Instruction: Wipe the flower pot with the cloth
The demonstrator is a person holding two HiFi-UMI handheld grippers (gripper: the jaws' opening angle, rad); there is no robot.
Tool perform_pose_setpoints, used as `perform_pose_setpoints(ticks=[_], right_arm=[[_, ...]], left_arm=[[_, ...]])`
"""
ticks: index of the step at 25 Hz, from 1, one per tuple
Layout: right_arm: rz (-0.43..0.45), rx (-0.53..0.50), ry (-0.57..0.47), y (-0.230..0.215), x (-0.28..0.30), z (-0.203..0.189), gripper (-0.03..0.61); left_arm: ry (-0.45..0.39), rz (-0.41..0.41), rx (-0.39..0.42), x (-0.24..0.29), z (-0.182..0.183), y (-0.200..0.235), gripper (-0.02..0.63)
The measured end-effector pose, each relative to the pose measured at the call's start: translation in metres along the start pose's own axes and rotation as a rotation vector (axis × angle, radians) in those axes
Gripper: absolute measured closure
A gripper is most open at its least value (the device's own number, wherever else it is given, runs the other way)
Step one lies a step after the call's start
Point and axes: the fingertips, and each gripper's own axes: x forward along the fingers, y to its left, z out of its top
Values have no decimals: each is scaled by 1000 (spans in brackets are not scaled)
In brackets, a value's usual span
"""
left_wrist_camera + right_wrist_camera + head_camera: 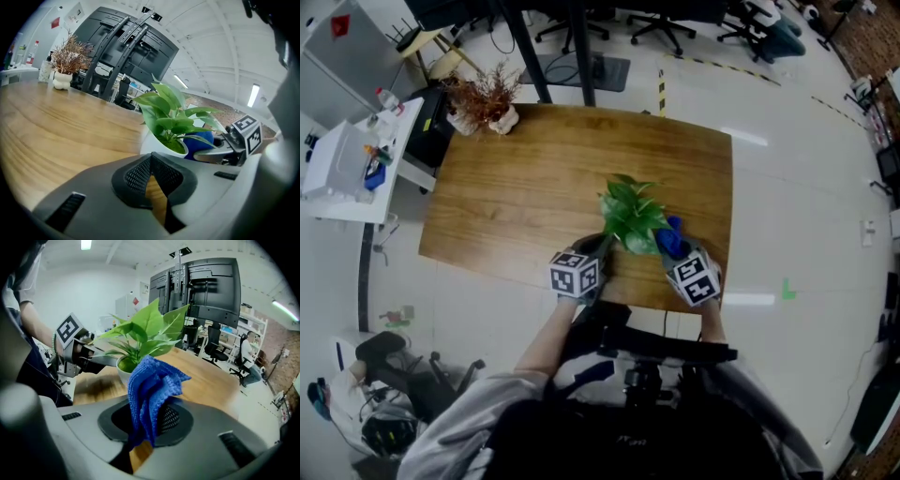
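Near the counter's near edge, toward its right near corner, we see the flower pot (639, 246), a white pot standing upright with a leafy green plant (630, 211) spreading over it. The wooden counter (516, 187) is otherwise bare across its middle. A dried plant (486, 94) in a pale vase stands at the far left corner, well apart from the pot.

We hold the left gripper (598, 249) just beside the pot's left side. From the head view we cannot tell whether it touches the pot. In the left gripper view its two jaws meet at their tips with nothing between them, and only the wood grain shows through the gap lower down. The pot (151, 144) sits just beyond those tips, slightly to the right.

We hold the right gripper (675, 248) on the pot's right side, facing the left one across the plant. Its jaws are clamped on the blue cloth (152, 390), which stands up from between them in a bunched fold. In the right gripper view the cloth rises in front of the pot (123, 373) and partly covers it. In the left gripper view the cloth (199, 143) shows just past the pot's rim under the leaves. It lies very close to the pot, but we cannot tell whether it touches.
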Motion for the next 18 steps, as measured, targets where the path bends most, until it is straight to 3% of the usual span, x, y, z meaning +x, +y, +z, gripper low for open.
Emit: perform_pose_setpoints(ticks=[4,8,18], right_arm=[[-4,-94,-4,-13,12,10,499],[63,-213,11,0,28,15,499],[135,-270,73,34,40,-4,499]], left_arm=[[-9,2,13,0,-1,-5,614],[-10,-12,26,1,0,-11,612],[-28,12,4,-3,3,1,613]])
